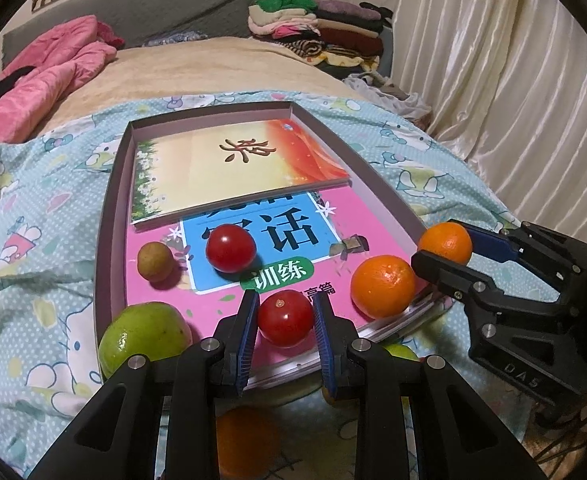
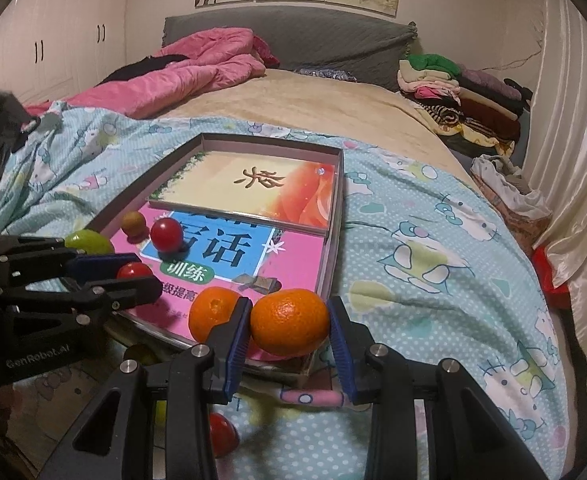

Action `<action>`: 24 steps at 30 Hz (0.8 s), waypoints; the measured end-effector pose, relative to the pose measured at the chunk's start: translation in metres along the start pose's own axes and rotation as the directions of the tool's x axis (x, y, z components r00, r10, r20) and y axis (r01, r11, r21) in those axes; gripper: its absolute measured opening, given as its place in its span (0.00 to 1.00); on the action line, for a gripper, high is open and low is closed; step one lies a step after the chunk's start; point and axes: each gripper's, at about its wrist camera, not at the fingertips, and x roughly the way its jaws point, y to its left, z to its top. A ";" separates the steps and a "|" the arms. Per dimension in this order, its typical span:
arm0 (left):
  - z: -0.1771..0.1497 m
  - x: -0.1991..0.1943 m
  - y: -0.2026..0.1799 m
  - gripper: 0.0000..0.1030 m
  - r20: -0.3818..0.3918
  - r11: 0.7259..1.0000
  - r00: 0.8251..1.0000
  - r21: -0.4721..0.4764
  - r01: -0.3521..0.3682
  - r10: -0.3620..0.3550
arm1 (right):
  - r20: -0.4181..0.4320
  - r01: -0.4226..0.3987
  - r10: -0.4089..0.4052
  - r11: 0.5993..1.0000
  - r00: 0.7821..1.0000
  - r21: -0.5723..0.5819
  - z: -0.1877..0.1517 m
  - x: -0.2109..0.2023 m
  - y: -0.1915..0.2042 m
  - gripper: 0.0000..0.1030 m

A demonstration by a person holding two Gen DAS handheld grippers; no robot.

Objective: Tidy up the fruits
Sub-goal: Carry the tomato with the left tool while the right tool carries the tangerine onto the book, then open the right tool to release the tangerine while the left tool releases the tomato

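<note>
Left wrist view: my left gripper (image 1: 285,316) pinches a tomato (image 1: 285,318) over the tray (image 1: 111,200); my right gripper (image 2: 289,322) grips an orange (image 2: 289,322) at its corner. Four fruits lie inside; several remain outside, I judge.

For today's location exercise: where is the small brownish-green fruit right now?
The small brownish-green fruit sits on the pink book's left part inside the shallow box, just left of the loose red tomato, beyond the green fruit.
</note>
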 end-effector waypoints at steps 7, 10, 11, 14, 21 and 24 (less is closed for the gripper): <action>0.000 0.002 0.003 0.27 -0.005 1.000 1.000 -0.002 -0.005 0.005 | 0.001 0.011 -0.011 1.000 1.000 -0.019 -0.002 0.000 0.005 0.37; 0.000 0.002 0.003 0.27 -0.007 1.000 1.000 -0.003 -0.003 0.003 | 0.005 0.014 -0.014 1.000 1.000 -0.027 -0.002 0.000 0.005 0.37; 0.000 0.002 0.003 0.27 -0.005 1.000 1.000 -0.001 -0.002 0.002 | 0.009 0.013 -0.012 0.999 1.000 -0.031 -0.002 0.000 0.005 0.37; 0.000 0.003 0.002 0.27 -0.009 1.000 1.000 0.004 -0.005 0.005 | 0.024 0.012 -0.011 0.999 1.000 -0.052 -0.002 -0.003 0.010 0.37; -0.001 0.005 0.001 0.27 -0.023 1.000 1.000 0.007 -0.002 0.002 | 0.036 -0.035 0.037 0.998 0.999 -0.054 -0.001 -0.002 0.013 0.37; -0.001 0.004 0.001 0.27 -0.024 1.000 1.000 0.005 0.001 0.000 | 0.036 -0.098 0.098 0.995 0.995 -0.013 0.000 -0.002 0.011 0.37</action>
